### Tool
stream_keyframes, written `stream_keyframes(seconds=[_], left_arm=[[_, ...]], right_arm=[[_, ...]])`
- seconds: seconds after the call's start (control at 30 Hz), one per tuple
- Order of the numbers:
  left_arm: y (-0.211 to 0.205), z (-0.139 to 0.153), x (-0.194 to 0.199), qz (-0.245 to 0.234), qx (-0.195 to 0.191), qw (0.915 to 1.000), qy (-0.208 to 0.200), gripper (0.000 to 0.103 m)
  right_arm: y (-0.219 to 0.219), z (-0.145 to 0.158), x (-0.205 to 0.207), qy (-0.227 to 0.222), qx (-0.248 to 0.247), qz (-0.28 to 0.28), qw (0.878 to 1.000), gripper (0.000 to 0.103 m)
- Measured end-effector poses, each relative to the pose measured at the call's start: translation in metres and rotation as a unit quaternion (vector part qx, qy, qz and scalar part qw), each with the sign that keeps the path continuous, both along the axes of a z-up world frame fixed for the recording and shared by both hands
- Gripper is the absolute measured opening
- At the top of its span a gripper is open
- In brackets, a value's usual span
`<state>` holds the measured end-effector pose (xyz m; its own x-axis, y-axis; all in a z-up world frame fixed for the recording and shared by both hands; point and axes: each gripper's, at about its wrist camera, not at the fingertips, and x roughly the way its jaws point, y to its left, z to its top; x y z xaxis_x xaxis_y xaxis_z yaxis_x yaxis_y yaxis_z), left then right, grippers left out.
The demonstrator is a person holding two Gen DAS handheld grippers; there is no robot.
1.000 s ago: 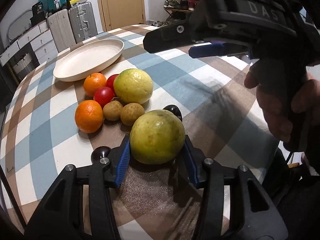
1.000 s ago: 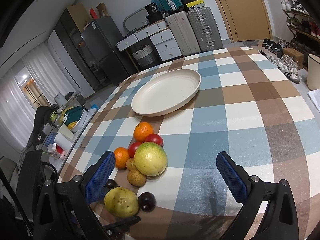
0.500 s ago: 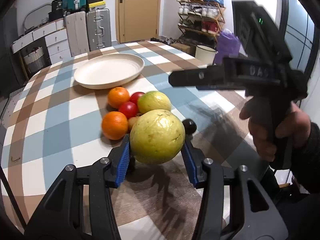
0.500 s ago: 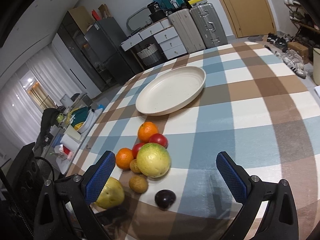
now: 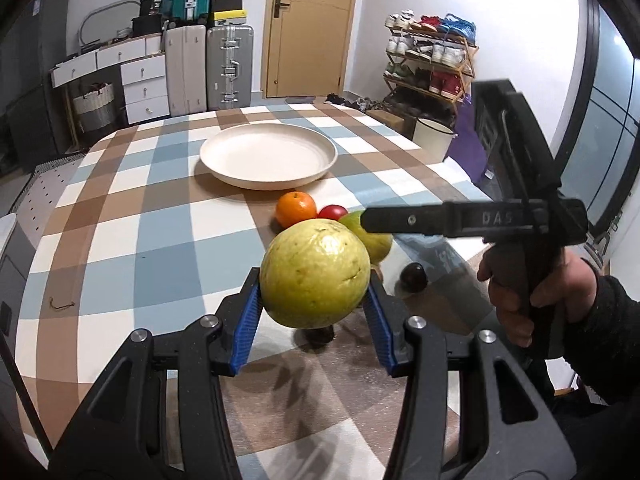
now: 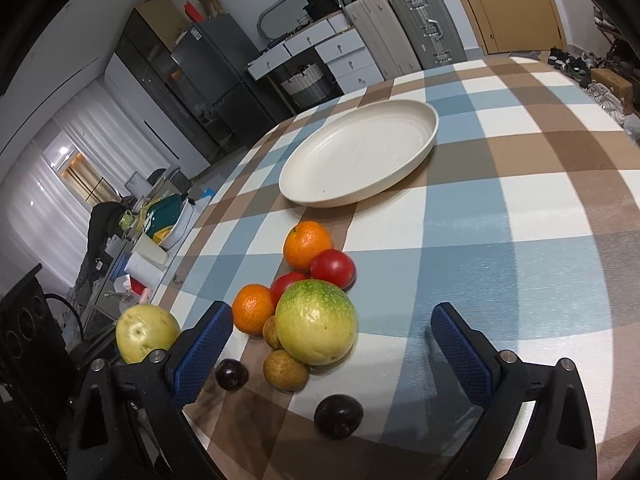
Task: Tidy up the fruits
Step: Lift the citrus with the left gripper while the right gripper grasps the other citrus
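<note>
- The desk point(image 6: 520, 208) is round and covered with a checked cloth of blue, brown and white squares.
- A cream plate point(image 6: 360, 156) lies toward the far side of the desk, with nothing in it.
- The left hand-held gripper point(image 5: 316, 308) pinches a big yellow-green guava point(image 5: 316, 272) between its blue pads and holds it lifted above the cloth, its shadow underneath.
- The right hand-held gripper point(image 6: 332, 344) is spread wide, its jaws are closing a little, and they do not press on anything; a person's hand point(image 5: 532, 284) in a dark sleeve grips its handle.
- Under the right hand-held gripper the other fruits make a small heap near the plate: a second guava point(image 6: 316, 322), two oranges point(image 6: 307, 245), two red tomatoes point(image 6: 333, 268) and two small brown fruits point(image 6: 285, 370), most of them touching each other.
- Two dark plums point(image 6: 338, 416) lie apart from the heap, nearer to the desk's edge.
- Behind the desk, suitcases point(image 5: 230, 68) stand upright against the wall beside a white chest of drawers point(image 5: 144, 88) and a wooden door point(image 5: 308, 28).
- A shoe rack point(image 5: 430, 64) full of shoes stands at the right wall, with a white bucket point(image 5: 434, 136) near it.
- A dark fridge point(image 6: 208, 68) and white curtains point(image 6: 48, 184) are on the other side of the room.
</note>
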<state>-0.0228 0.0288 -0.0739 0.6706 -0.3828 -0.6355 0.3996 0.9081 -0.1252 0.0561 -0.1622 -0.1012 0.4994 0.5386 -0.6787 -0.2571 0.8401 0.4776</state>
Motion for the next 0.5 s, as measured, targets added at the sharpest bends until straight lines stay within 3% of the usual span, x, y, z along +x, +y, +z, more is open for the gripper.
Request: stream_keyframes(seconds=[0.23,0.33,0.37,0.5], left_arm=[[0.011,0.005,0.004,0.008,-0.008,0.9999,-0.002,0.045],[0.015,0.006,0.007,0.013,-0.012,0.9998,-0.001,0.045],[0.016,0.006,0.009,0.013,-0.014,0.9998,0.0,0.045],[0.018,0.009,0.013,0.016,-0.019,0.9997,0.003,0.045]], right_arm=[[0.014,-0.01,0.004,0.018,-0.003,0.021,1.0,0.079],[0.018,-0.013,0.006,0.019,-0.008,0.026,0.999,0.063],[0.019,-0.014,0.007,0.023,-0.008,0.029,0.999,0.051],[0.019,-0.017,0.007,0.021,-0.002,0.03,0.999,0.049]])
